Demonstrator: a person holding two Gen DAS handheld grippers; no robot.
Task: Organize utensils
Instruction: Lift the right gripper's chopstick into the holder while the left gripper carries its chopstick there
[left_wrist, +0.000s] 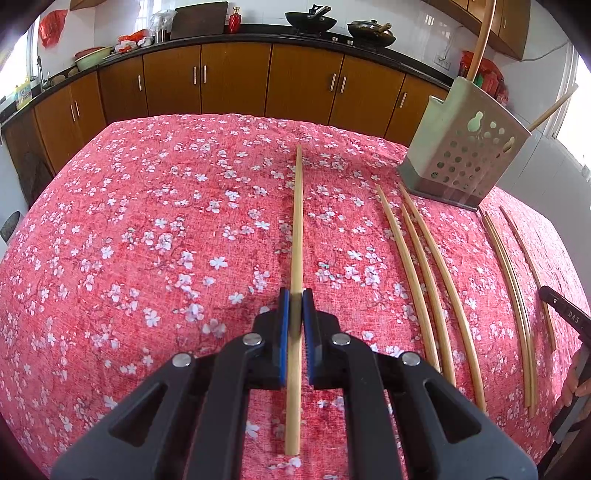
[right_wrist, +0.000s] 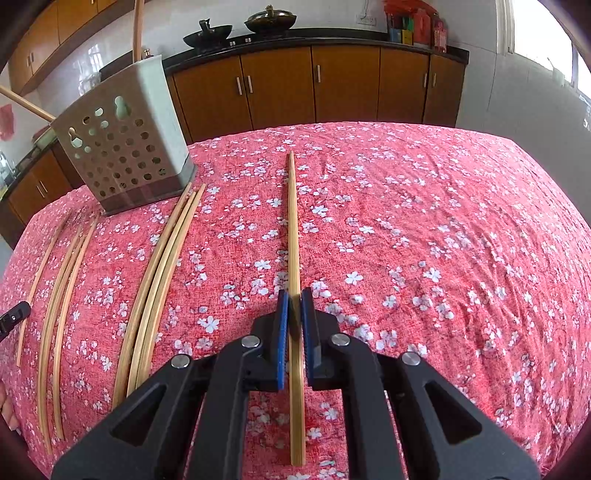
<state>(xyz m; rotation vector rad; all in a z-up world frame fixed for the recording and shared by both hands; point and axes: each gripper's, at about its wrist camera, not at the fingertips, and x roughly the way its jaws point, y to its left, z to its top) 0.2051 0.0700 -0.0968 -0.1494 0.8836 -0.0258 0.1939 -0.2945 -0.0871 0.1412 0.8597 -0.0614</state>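
Note:
In the left wrist view my left gripper (left_wrist: 295, 299) is shut on a pale wooden chopstick (left_wrist: 297, 221) that runs straight away from me, low over the red flowered tablecloth (left_wrist: 147, 240). In the right wrist view my right gripper (right_wrist: 294, 297) is shut on another chopstick (right_wrist: 293, 221) in the same way. I cannot tell whether either stick rests on the cloth. A grey-green perforated utensil holder (left_wrist: 467, 147) (right_wrist: 125, 147) stands at the far side between the two grippers, with two wooden sticks (left_wrist: 480, 40) poking out. Several loose chopsticks (left_wrist: 424, 266) (right_wrist: 162, 266) lie in front of it.
More loose chopsticks (left_wrist: 513, 295) (right_wrist: 62, 277) lie in a second bunch. Part of the other gripper (left_wrist: 565, 310) (right_wrist: 14, 314) and a person's hand (left_wrist: 576, 384) show at the frame edges. Brown kitchen cabinets (left_wrist: 236, 77) with woks (left_wrist: 310, 20) on the counter stand behind the table.

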